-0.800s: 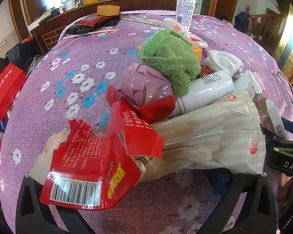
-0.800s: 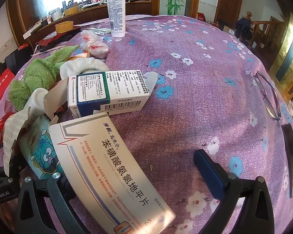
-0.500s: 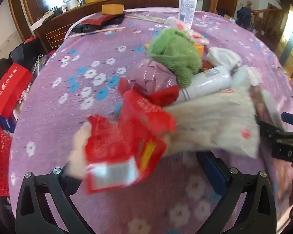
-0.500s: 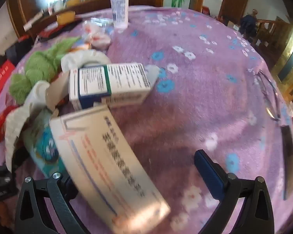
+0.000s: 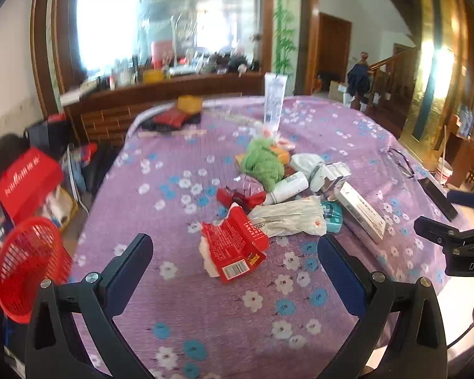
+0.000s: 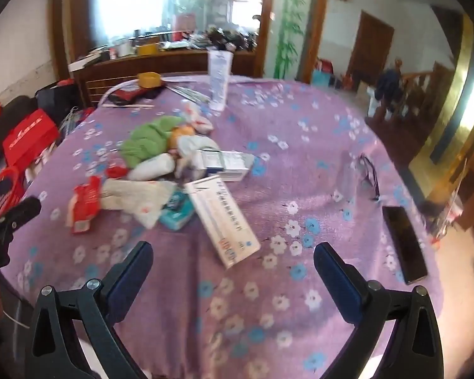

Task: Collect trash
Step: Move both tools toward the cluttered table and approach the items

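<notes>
A heap of trash lies mid-table on the purple flowered cloth (image 5: 237, 315): a torn red packet (image 5: 233, 246), a white plastic wrapper (image 5: 287, 218), a white bottle (image 5: 286, 188), a green cloth (image 5: 262, 161), a long white medicine box (image 6: 222, 221) and a second box (image 6: 221, 161). My left gripper (image 5: 235, 259) is open and empty, just short of the red packet. My right gripper (image 6: 233, 262) is open and empty, near the long box's front end. A red mesh basket (image 5: 25, 265) stands on the floor, left of the table.
A white tube (image 5: 275, 101) stands upright at the far side, near a yellow roll (image 5: 189, 102). Glasses (image 6: 369, 173) and a black phone (image 6: 404, 243) lie at the table's right. A red box (image 5: 28, 180) and bags crowd the floor at left.
Both grippers have pulled back and risen from the heap, which now looks smaller and farther. The heap lies as before. Both grippers stay open.
</notes>
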The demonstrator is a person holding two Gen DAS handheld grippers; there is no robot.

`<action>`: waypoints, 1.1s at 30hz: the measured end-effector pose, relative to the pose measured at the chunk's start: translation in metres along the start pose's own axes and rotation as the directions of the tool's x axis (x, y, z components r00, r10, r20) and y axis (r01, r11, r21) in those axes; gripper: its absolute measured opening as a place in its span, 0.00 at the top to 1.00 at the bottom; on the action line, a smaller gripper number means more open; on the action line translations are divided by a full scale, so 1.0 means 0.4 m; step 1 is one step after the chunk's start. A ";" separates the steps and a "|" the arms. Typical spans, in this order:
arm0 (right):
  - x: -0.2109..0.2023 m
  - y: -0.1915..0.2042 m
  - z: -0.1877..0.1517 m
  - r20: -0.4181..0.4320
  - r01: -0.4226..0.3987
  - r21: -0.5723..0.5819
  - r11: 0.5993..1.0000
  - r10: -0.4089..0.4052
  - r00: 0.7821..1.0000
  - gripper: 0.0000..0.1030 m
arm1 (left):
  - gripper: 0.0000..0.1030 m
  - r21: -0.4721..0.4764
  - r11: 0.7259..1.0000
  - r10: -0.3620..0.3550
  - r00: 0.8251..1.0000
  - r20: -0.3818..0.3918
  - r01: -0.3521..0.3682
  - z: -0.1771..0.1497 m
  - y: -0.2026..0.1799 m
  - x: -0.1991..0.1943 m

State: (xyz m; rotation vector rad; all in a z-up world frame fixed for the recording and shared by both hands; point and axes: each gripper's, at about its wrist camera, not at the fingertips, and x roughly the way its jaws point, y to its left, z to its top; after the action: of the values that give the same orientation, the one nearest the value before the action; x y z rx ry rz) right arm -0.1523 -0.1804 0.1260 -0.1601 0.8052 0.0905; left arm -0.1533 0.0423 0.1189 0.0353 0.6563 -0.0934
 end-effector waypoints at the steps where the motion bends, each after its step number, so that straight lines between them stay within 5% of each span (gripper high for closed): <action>1: -0.004 0.016 -0.003 0.011 -0.007 -0.016 1.000 0.007 1.000 0.00 | 0.00 0.011 1.000 -0.007 1.000 0.011 0.007 -0.004 0.004 -0.014; 18: -0.037 0.123 -0.075 -0.050 -0.047 -0.051 0.998 0.044 0.998 0.01 | 0.00 0.028 0.999 -0.027 0.997 -0.075 0.029 -0.079 0.042 -0.037; 33: 0.011 0.047 -0.044 -0.063 -0.161 -0.183 0.970 0.152 0.986 0.02 | 0.00 -0.068 0.993 0.094 0.991 -0.094 -0.101 -0.076 -0.036 -0.042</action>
State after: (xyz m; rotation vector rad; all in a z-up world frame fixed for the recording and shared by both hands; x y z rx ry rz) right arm -0.1644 -0.1651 0.1088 -0.2774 0.8569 0.3129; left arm -0.1864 0.0310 0.1050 0.0015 0.7475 0.0268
